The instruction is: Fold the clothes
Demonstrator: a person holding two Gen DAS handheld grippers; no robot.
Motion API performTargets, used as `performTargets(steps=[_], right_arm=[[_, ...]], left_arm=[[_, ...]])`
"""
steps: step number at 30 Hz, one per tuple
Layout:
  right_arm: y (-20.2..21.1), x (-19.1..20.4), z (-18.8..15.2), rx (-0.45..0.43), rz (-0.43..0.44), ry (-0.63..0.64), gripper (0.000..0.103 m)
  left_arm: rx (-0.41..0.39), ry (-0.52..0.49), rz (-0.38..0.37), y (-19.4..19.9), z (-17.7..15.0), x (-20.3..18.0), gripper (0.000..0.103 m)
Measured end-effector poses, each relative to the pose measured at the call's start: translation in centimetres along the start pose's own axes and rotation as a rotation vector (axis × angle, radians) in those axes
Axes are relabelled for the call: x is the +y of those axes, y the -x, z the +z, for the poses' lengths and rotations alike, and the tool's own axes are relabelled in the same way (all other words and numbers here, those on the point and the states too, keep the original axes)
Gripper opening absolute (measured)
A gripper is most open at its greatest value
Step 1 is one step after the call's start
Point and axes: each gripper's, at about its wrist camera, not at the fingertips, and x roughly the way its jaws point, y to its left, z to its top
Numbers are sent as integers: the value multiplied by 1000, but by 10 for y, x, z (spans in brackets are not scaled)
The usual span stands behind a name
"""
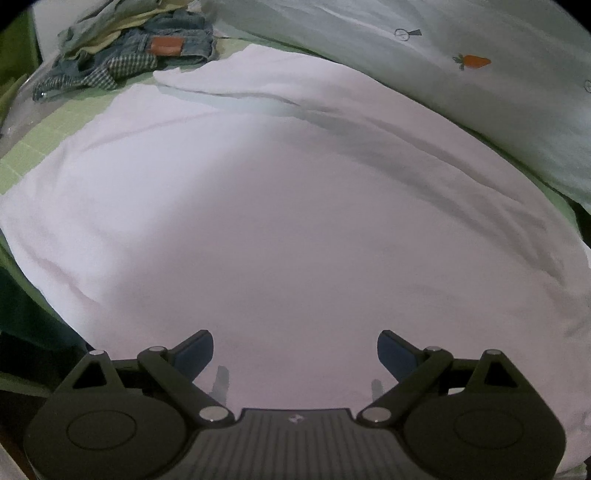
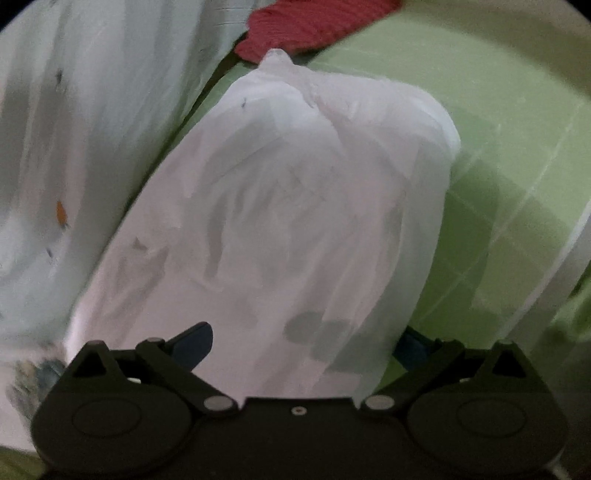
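Note:
A white garment (image 1: 280, 192) lies spread flat on a green checked sheet (image 1: 40, 136) and fills most of the left wrist view. My left gripper (image 1: 295, 350) hovers over its near part, open, with nothing between its fingers (image 1: 195, 350). In the right wrist view the same kind of white cloth (image 2: 295, 206) lies as a long, wrinkled folded strip running away from me. My right gripper (image 2: 304, 345) stands wide open astride its near end. The cloth lies between the jaws and covers part of the right finger (image 2: 415, 349); the pads do not press on it.
A pile of clothes with a denim piece (image 1: 166, 46) sits at the far left. Pale bedding with a carrot print (image 1: 472, 61) runs along the right there and along the left in the right wrist view (image 2: 55, 147). A red knit item (image 2: 314, 22) lies beyond the strip. Green sheet (image 2: 509, 110) shows to its right.

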Motion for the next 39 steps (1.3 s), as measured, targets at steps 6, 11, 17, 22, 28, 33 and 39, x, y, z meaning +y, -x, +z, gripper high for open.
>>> performTargets(steps=[6,11,17,22,28,33,39], right_arm=[[-7,-5,6,72,70,-145,23],[-17,6,20,90,219,-302,16],[-25,75,71,-31,465,-309,12],[-19,117,103,-194,573,-265,8],[-52,96,98,-111,341,-214,7],[-65,85,92,-100,267,-215,7],[-73,87,112,-133,315,-261,7]], left_arm=[[2,10,-12,0,2,3,95],[-10,13,-2,3,9,6,95],[-108,49,-4,20,32,8,95],[-197,120,-13,42,38,10,96],[-172,220,1,43,24,22,97],[-115,342,-25,36,11,37,97],[-80,379,-48,26,8,37,97]])
